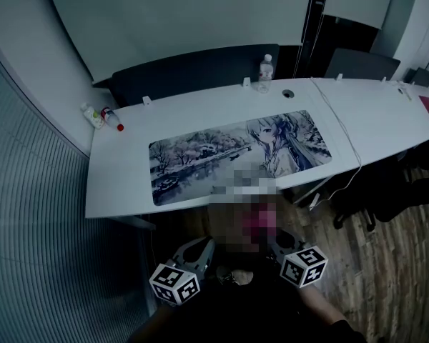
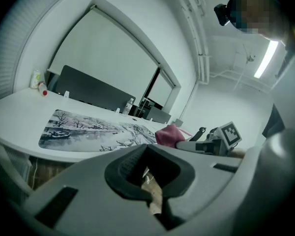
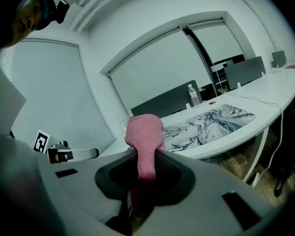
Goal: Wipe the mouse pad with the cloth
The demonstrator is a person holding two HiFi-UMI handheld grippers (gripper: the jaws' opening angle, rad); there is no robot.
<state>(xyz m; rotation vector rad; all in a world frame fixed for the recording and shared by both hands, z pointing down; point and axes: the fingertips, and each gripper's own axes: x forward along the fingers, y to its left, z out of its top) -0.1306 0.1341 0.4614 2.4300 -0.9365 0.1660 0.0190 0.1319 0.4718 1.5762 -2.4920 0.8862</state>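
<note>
A long mouse pad with a printed winter scene and a drawn figure lies across the white desk. It also shows as the mouse pad in the left gripper view and the mouse pad in the right gripper view. Both grippers hang low in front of the desk, close to the person's body. My right gripper is shut on a pink cloth, which bulges above the jaws; the cloth also shows from the left side. My left gripper is shut with nothing in it. In the head view, the left gripper and right gripper are partly hidden.
A water bottle stands at the desk's far edge by a dark partition. Small bottles sit at the far left corner. A white cable crosses the desk right of the pad. A black chair stands on the wooden floor at the right.
</note>
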